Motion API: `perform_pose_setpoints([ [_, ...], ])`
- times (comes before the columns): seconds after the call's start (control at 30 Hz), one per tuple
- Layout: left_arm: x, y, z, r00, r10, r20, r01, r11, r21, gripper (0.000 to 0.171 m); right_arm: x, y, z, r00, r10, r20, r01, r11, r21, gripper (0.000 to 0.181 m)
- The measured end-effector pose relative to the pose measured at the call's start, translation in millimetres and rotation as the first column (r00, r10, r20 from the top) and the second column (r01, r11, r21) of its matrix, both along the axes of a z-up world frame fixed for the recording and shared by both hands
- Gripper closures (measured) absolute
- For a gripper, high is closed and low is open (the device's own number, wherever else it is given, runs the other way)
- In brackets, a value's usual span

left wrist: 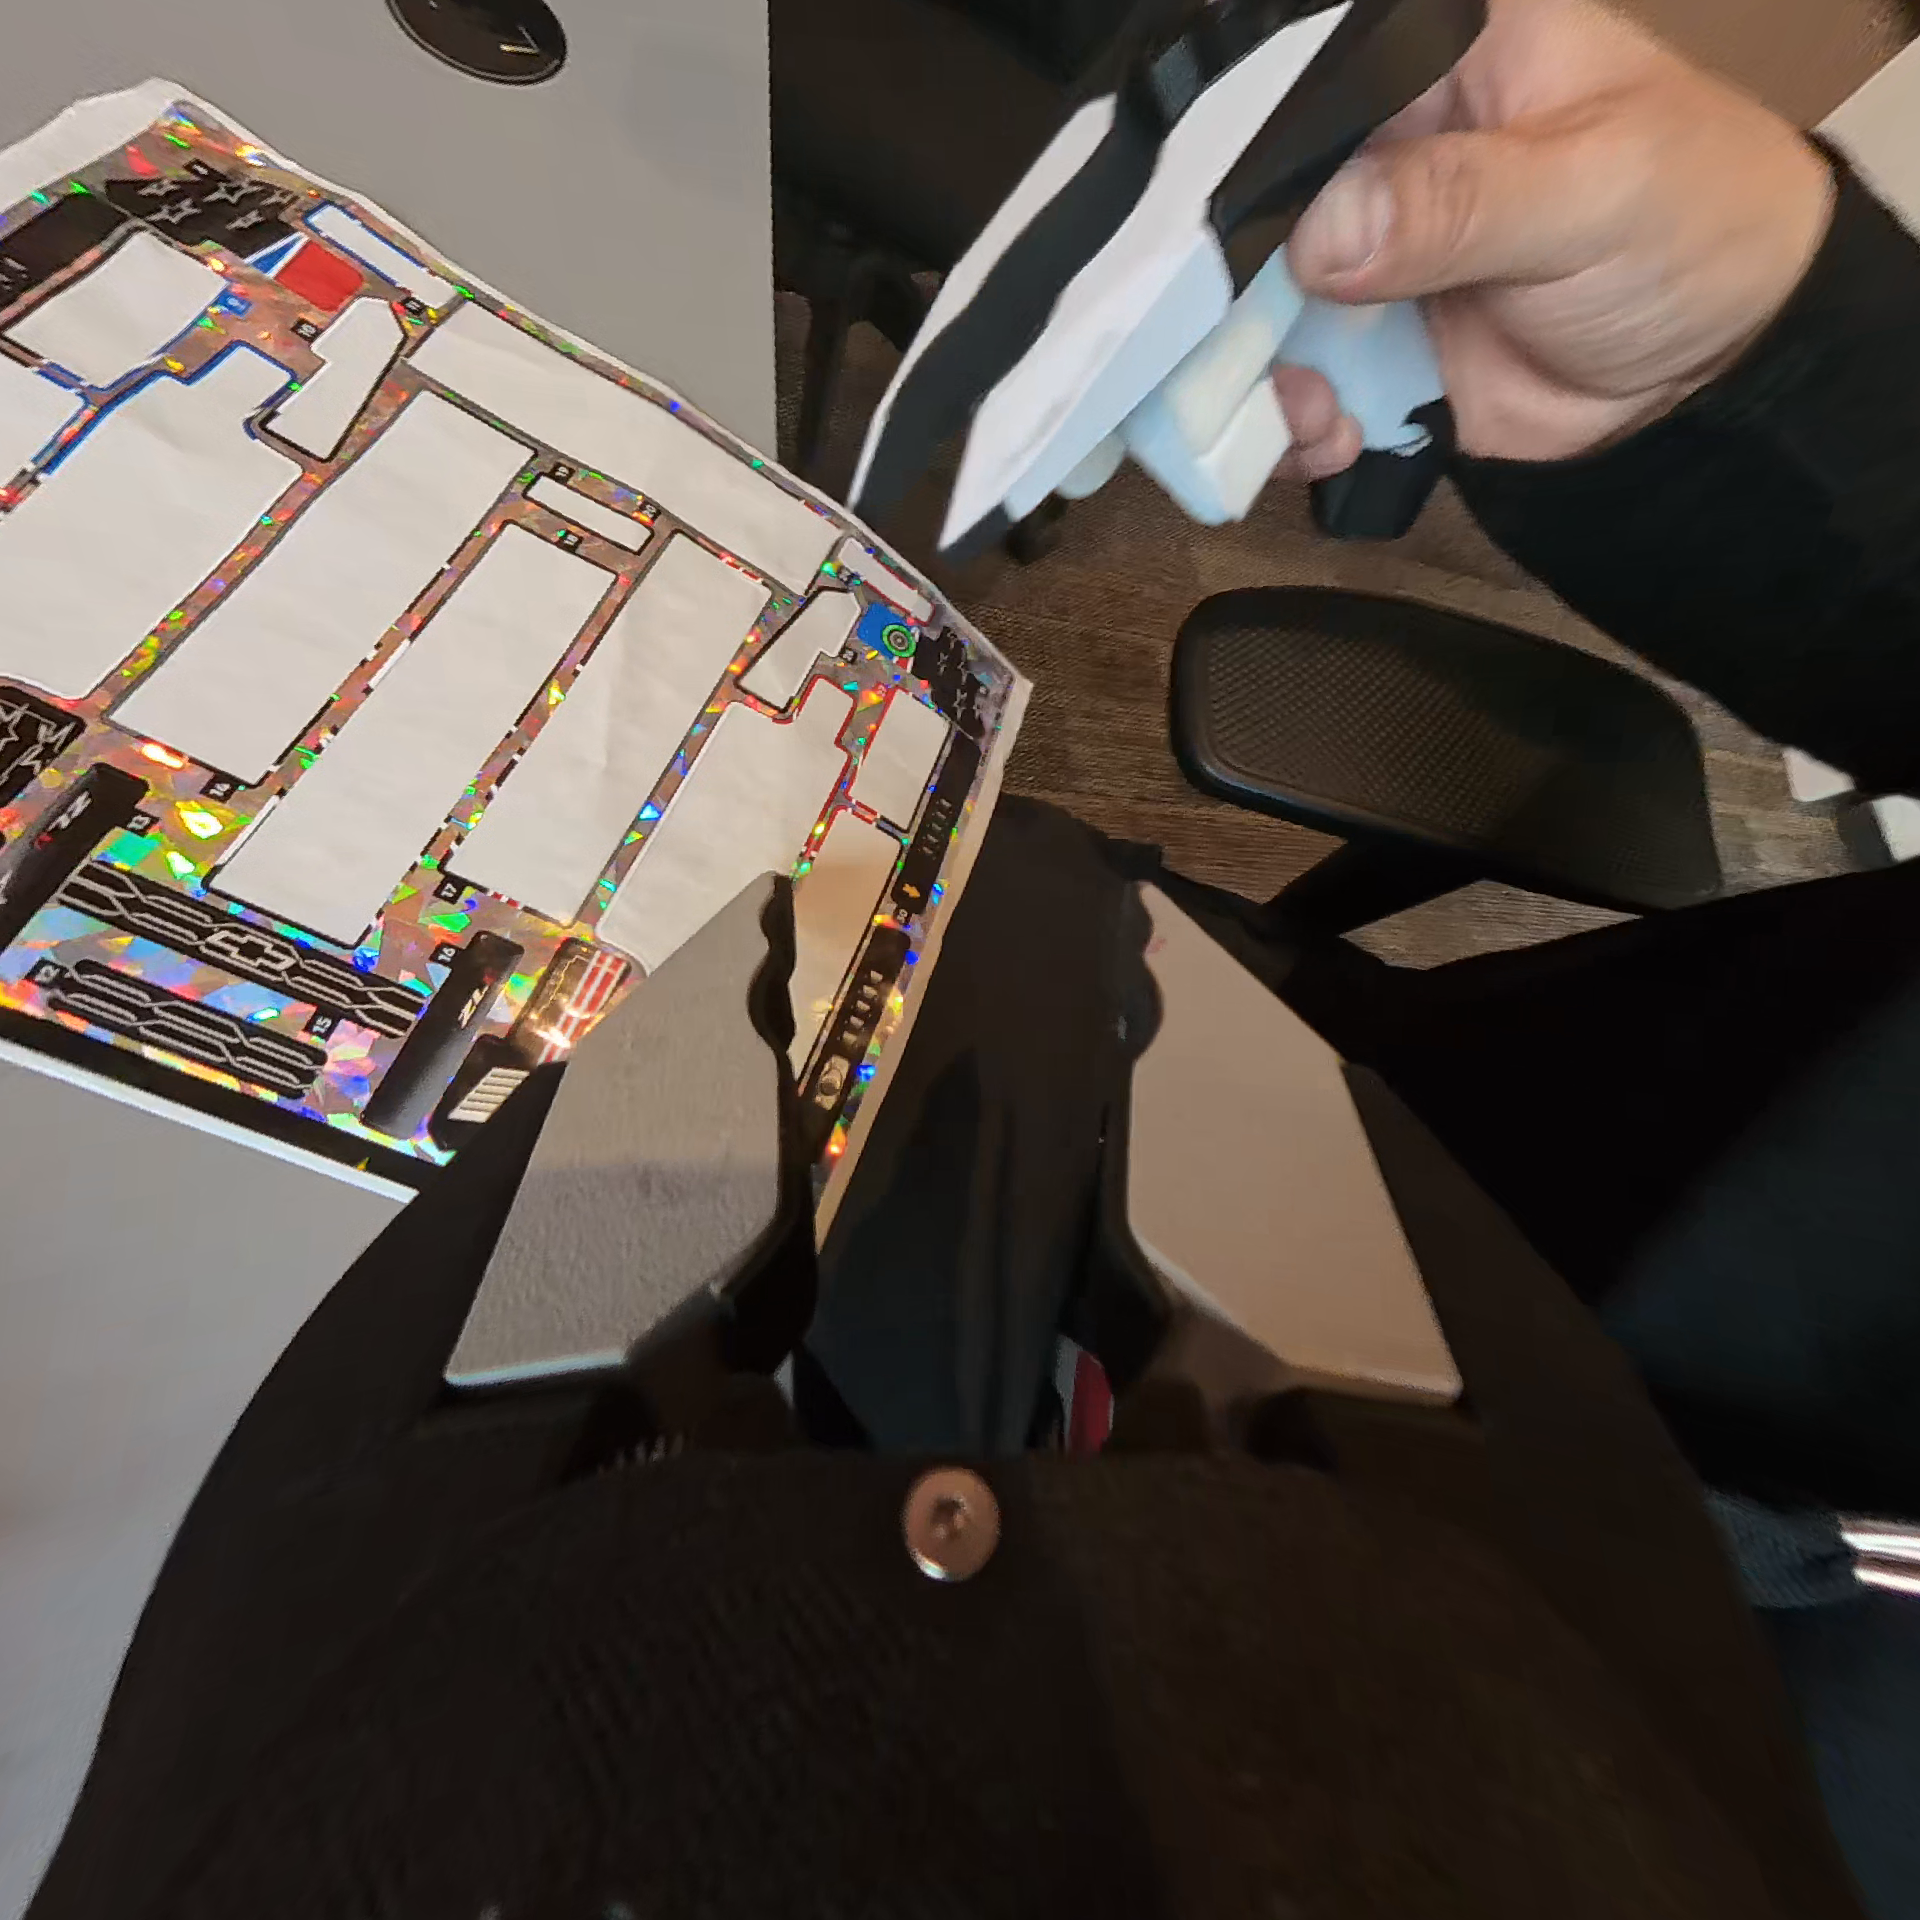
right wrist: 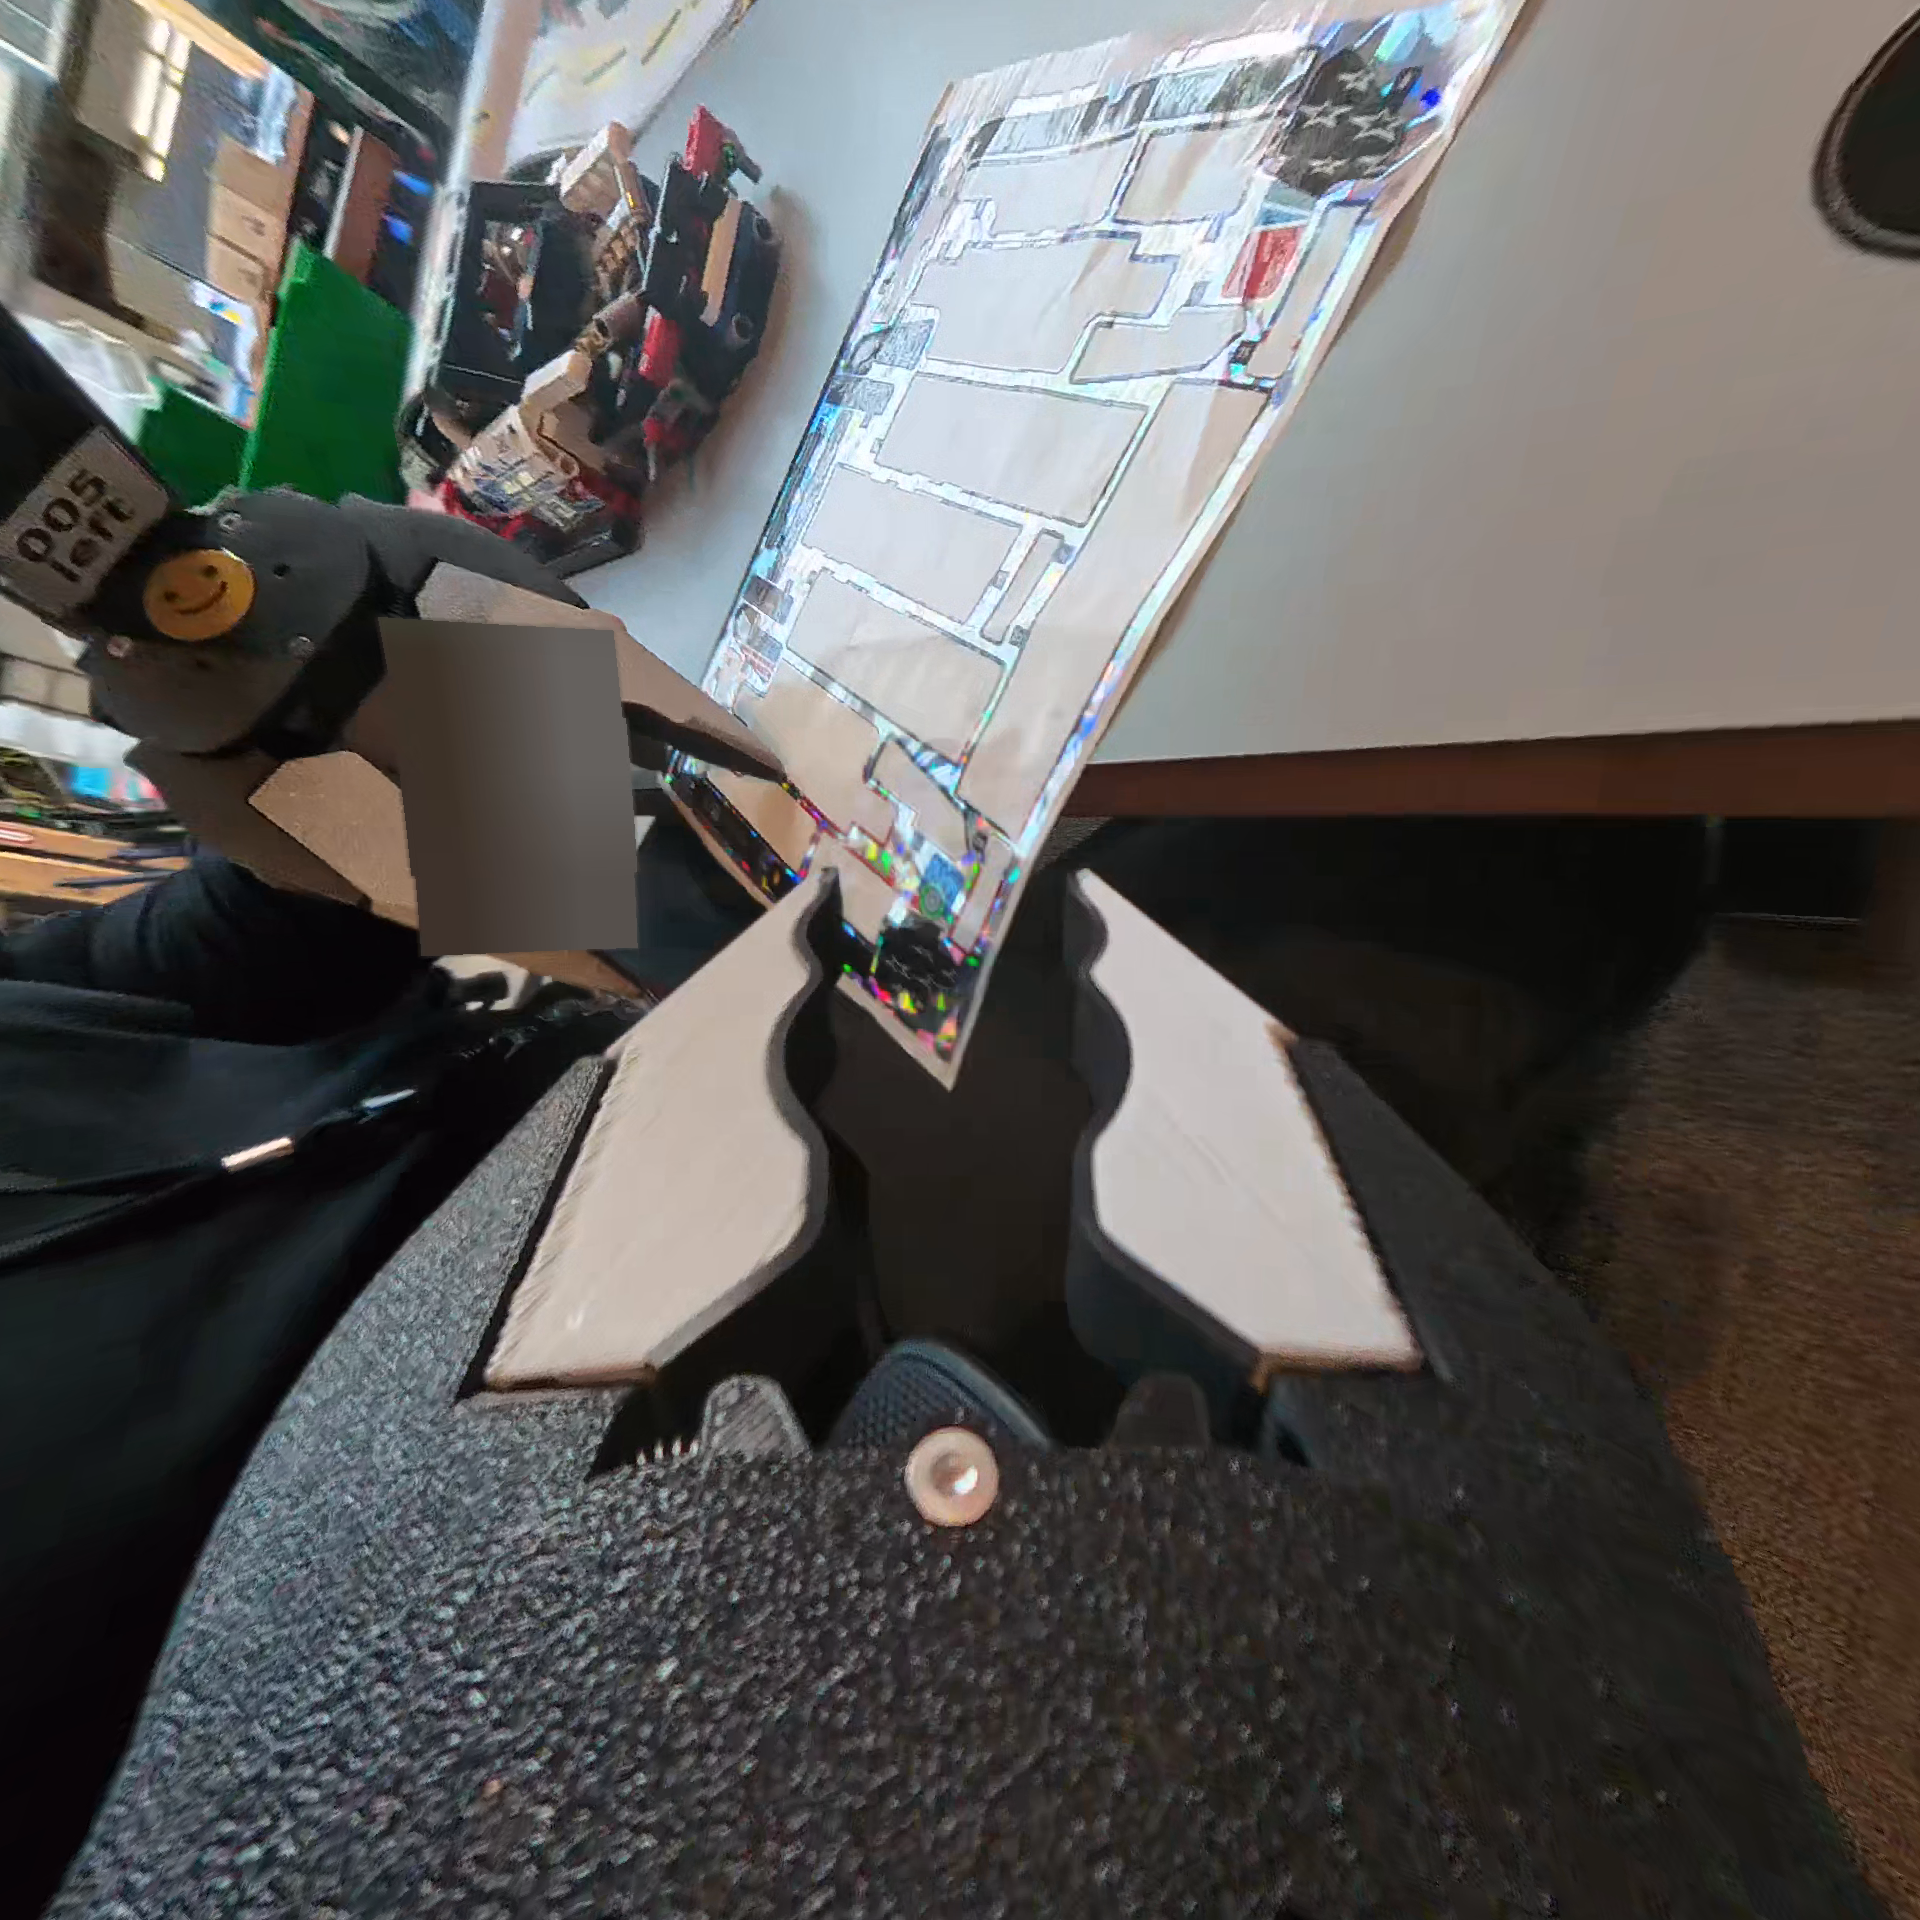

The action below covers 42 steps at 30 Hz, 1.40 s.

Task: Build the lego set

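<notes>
A holographic sticker sheet (left wrist: 416,623) with several peeled blank spaces lies partly on the grey table (left wrist: 623,208), its near corner hanging past the edge. My left gripper (left wrist: 914,862) has that edge of the sheet between its fingers; a gap shows between them. It also shows in the right wrist view (right wrist: 795,821), one finger above the sheet (right wrist: 987,468) and one below. My right gripper (right wrist: 956,883) is open, with the sheet's lowest corner between its tips. A hand holds it in the left wrist view (left wrist: 914,509). A partly built black, red and tan lego model (right wrist: 603,312) stands farther along the table.
A black round insert (left wrist: 478,42) sits in the table top. A green flat piece (right wrist: 322,384) stands behind the model. A black mesh office chair (left wrist: 1434,727) and brown carpet (left wrist: 1143,644) lie below the table's edge. The person's dark clothing fills the near side. Some 8 centimetres of space lies between my two pairs of fingers.
</notes>
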<state>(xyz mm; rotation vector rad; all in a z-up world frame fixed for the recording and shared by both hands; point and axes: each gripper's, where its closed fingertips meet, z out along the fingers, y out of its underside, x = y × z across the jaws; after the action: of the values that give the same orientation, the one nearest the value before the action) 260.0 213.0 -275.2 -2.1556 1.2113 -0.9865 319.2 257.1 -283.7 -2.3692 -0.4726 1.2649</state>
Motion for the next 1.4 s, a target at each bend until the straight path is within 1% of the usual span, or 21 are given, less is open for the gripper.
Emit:
perform_pose_setpoints([
  [0.07,3,-6,0,1.000,-0.010,0.018,0.011,0.999,-0.034,0.110,-8,-1,-6,1.000,0.021,-0.017,-0.022,0.999,-0.030,0.150],
  [0.1,3,-10,0,1.000,-0.015,0.024,0.016,0.999,-0.049,0.110,-12,-4,-6,0.999,0.044,-0.031,-0.045,0.998,-0.034,0.162],
  [0.13,3,-12,2,0.999,-0.015,0.030,0.017,0.999,-0.051,0.110,-16,-8,-2,0.996,0.074,-0.055,-0.076,0.997,-0.026,0.180],
  [0.23,-5,-9,15,0.998,0.021,0.052,-0.022,0.999,0.027,0.111,-22,-15,20,0.986,0.143,-0.086,-0.135,0.987,0.088,0.181],
  [0.3,-18,0,26,0.996,0.069,0.062,-0.073,0.995,0.073,0.111,-18,-11,24,0.988,0.154,-0.026,-0.148,0.976,0.157,0.181],
  [0.37,-32,6,34,0.992,0.109,0.069,-0.114,0.991,0.070,0.109,-17,-9,28,0.985,0.171,-0.011,-0.166,0.967,0.193,0.181],
  [0.47,-53,15,42,0.977,0.195,0.081,-0.200,0.978,0.058,0.107,-21,-10,50,0.975,0.219,-0.025,-0.201,0.929,0.310,0.181],
  [0.57,-66,17,39,0.962,0.251,0.104,-0.255,0.967,0.025,0.106,-27,-14,82,0.957,0.288,-0.036,-0.244,0.866,0.437,0.181],
  [0.67,-65,8,34,0.963,0.217,0.157,-0.213,0.976,-0.039,0.106,-33,-14,123,0.940,0.340,-0.022,-0.277,0.800,0.532,0.181],
  [0.73,-63,4,35,0.962,0.192,0.194,-0.188,0.981,-0.043,0.105,-36,-9,144,0.933,0.359,0.022,-0.305,0.759,0.575,0.181],
  [0.87,-59,-6,48,0.939,0.107,0.326,-0.086,0.993,-0.077,0.099,-48,-6,185,0.905,0.425,0.025,-0.343,0.691,0.637,0.181],
  [0.9,-58,-13,56,0.918,0.057,0.392,-0.023,0.996,-0.089,0.094,-52,-8,196,0.895,0.446,0.021,-0.350,0.670,0.655,0.181],
  [0.93,-57,-27,68,0.877,-0.023,0.480,0.079,0.992,-0.097,0.092,-56,-11,207,0.883,0.469,0.019,-0.358,0.646,0.674,0.181],
  [1.0,-61,-49,86,0.770,-0.128,0.625,0.262,0.957,-0.128,0.101,-64,-21,228,0.853,0.522,0.012,-0.374,0.595,0.711,0.181],
  [1.07,-64,-58,100,0.690,-0.147,0.709,0.374,0.911,-0.176,0.081,-70,-35,243,0.812,0.584,0.011,-0.396,0.536,0.746,0.181],
  [1.17,-74,-63,134,0.537,-0.178,0.824,0.476,0.871,-0.122,0.070,-74,-53,248,0.758,0.649,0.061,-0.440,0.440,0.783,0.181],
  [1.23,-91,-64,162,0.392,-0.187,0.901,0.539,0.840,-0.061,0.063,-73,-57,243,0.749,0.657,0.086,-0.457,0.418,0.786,0.181],
  [1.27,-99,-61,170,0.351,-0.184,0.918,0.545,0.838,-0.040,0.063,-71,-58,239,0.743,0.664,0.089,-0.467,0.418,0.779,0.181],
  [1.33,-109,-49,179,0.315,-0.161,0.935,0.536,0.843,-0.035,0.059,-69,-61,231,0.723,0.685,0.093,-0.492,0.415,0.765,0.181],
  [1.37,-112,-44,181,0.314,-0.145,0.938,0.536,0.843,-0.049,0.059,-69,-63,227,0.711,0.696,0.100,-0.505,0.407,0.761,0.181],
  [1.4,-113,-36,182,0.331,-0.123,0.936,0.529,0.845,-0.076,0.064,-70,-65,222,0.698,0.707,0.115,-0.525,0.397,0.753,0.181],
])
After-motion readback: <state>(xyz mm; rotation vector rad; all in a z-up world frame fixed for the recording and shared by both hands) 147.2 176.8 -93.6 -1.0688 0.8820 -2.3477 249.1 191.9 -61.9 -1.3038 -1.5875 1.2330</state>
